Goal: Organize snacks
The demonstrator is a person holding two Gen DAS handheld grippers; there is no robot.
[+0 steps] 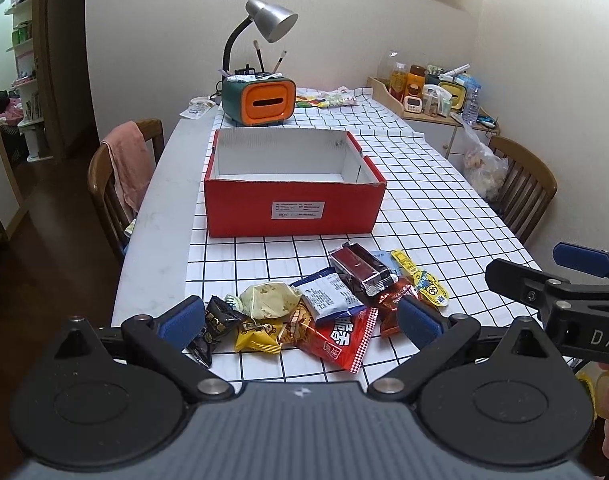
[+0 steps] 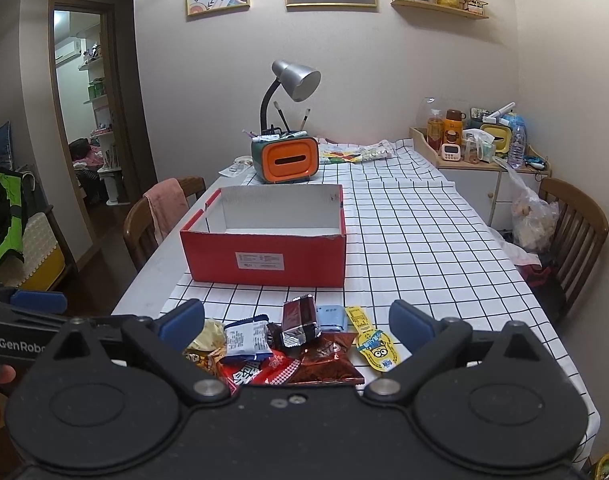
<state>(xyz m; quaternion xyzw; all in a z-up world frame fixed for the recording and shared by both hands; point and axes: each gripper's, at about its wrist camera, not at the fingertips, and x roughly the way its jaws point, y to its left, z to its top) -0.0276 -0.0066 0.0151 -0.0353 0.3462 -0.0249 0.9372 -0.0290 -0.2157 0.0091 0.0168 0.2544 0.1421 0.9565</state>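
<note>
Behind snack pile (image 1: 324, 312), red box (image 1: 292, 204) open-topped, long axis crosswise.

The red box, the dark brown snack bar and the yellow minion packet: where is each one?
red box (image 2: 264, 262), right wrist view, front wall.
dark brown snack bar (image 1: 358, 267), left wrist view, top face.
yellow minion packet (image 2: 378, 350), right wrist view, printed face.

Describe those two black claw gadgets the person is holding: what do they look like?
Each is a matte black plastic tool. The left gripper has two hinged arms on round discs with silver pivot pins, ending in ridged blue rubber pads. The right gripper looks the same. White lettering marks their sides: "GenRobo" on the left, "DA" on the right. No cables or sleeves show.
</note>
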